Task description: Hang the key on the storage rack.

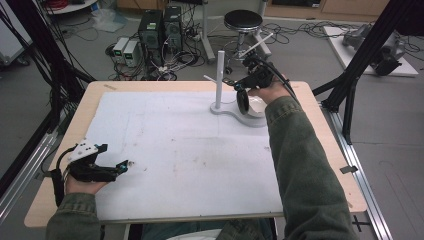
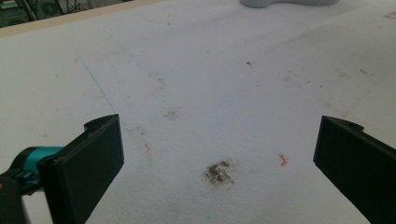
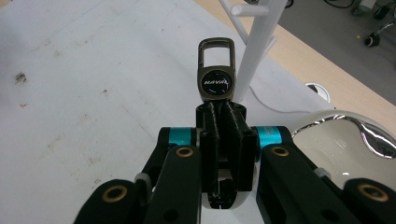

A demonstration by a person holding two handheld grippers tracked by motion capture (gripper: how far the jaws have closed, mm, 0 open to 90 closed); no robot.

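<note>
Pinching a dark keychain clip (image 3: 216, 72) beside the white stand (image 1: 220, 80) at one o'clock, the right tool (image 3: 222, 121) is clenched, while the left tool (image 2: 215, 158) rests released at eight o'clock on the counter (image 1: 60, 150).

The worktop (image 1: 60, 190) showed a pale wood-look edge, overlaid with a matt white sheet (image 2: 196, 93) of faintly grainy, stained texture. The left hand-held gripper (image 2: 219, 161) had matt black plastic jaws. The right hand-held gripper (image 3: 223, 126) had black plastic links, brass-coloured rivets and glossy teal collars. The key fob (image 3: 215, 70) was dull bronze-toned metal with a glossy dark insert. The stand (image 1: 220, 75) was smooth white plastic.
</note>
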